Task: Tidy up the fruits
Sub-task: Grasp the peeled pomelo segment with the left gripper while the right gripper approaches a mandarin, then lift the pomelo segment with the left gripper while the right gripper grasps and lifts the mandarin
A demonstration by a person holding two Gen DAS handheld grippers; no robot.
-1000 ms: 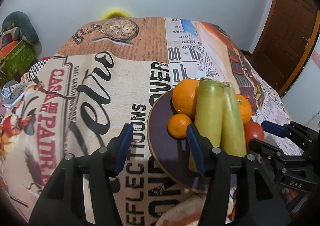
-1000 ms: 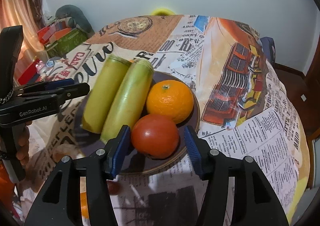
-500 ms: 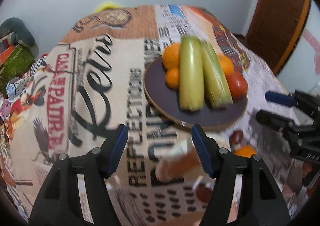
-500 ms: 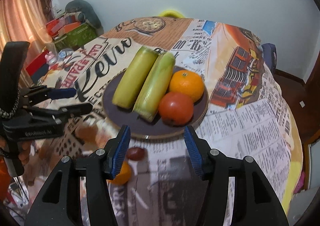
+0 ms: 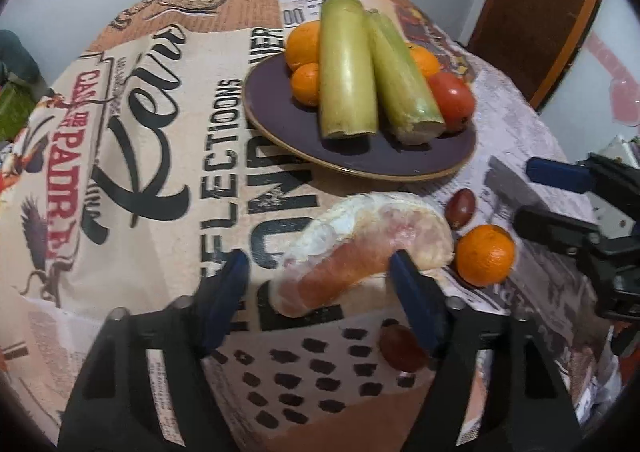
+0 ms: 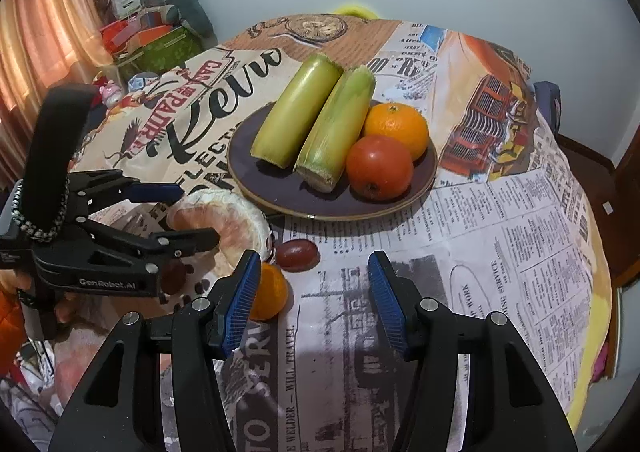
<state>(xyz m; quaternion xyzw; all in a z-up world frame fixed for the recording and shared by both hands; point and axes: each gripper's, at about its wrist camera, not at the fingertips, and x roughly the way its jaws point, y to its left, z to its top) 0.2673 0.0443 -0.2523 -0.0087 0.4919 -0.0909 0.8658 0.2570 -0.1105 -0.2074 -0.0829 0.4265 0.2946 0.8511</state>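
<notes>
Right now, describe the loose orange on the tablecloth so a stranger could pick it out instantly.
Start at the dark purple plate of fruit on the newspaper-print tablecloth, then come toward the near edge. There the peeled pomelo wedge lies with a dark grape beside it. The loose orange lies just nearer than those two, beside the right gripper: the only orange fruit off the plate.

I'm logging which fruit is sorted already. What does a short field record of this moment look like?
plate: holds two sugarcane pieces, tomato, oranges
off plate: pomelo segment, small orange, two grapes
left gripper: open, jaws either side of the pomelo segment
right gripper: open, empty, above the tablecloth
</notes>
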